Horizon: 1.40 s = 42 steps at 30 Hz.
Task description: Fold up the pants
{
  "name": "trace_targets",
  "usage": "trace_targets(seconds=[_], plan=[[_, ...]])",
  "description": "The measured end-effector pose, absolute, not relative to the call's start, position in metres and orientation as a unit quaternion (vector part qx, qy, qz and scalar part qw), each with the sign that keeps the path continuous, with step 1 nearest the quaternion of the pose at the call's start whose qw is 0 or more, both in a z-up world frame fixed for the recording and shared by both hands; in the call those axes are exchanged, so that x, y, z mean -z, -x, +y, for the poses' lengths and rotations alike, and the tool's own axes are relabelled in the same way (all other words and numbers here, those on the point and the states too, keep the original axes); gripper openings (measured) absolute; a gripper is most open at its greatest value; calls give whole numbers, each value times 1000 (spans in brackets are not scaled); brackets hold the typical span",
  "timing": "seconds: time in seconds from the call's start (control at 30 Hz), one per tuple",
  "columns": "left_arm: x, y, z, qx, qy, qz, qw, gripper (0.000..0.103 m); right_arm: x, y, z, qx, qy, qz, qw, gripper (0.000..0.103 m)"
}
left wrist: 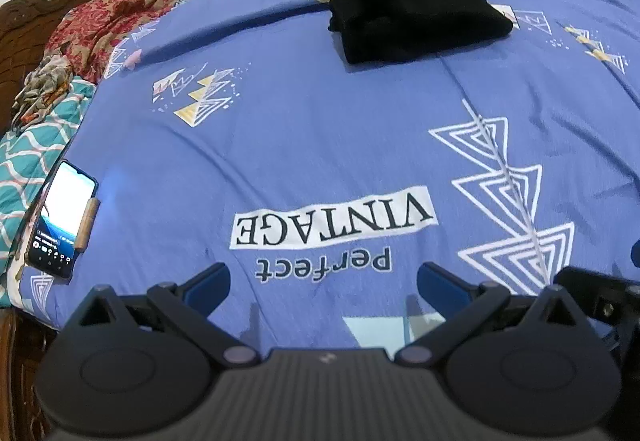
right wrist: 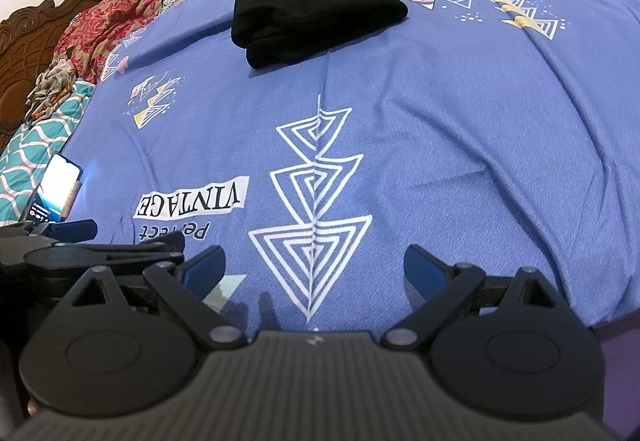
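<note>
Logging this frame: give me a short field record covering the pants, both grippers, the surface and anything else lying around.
pants: black pants, folded into a compact bundle, lying far from both grippers
left gripper: left gripper open, empty, low over the bedspread
right gripper: right gripper open, empty, beside the left one
surface: blue bedspread printed with "Perfect VINTAGE" and triangles
other items: phone, screen lit, at the bedspread's left edge; red floral cloth heaped beyond it
contact: neither gripper touches the pants
</note>
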<state>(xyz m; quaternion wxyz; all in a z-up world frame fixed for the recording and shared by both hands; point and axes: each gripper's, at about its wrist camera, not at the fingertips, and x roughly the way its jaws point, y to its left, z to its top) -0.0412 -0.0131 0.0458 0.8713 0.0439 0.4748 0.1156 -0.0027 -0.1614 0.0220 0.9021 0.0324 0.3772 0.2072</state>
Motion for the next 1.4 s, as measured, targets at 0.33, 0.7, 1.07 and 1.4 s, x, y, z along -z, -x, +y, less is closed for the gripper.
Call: trace_targets(seconds=[0.33,0.7,1.07,1.4], plan=[[-53,43,-9,-122,-36,455,882,103,-25,2,-165,-203,-36,369,906,97],[-59,46,-7,-124,-28,441,889,103,-26,3,-165,-203,-37,367,907,97],[-59,48,-8,-128,-32,446,885,103,-27,3,-166,-203,-38,365,908,97],[-57,48,-8,-129,-35,449,883,103,-28,3,-166,-204,-38,365,908,97]])
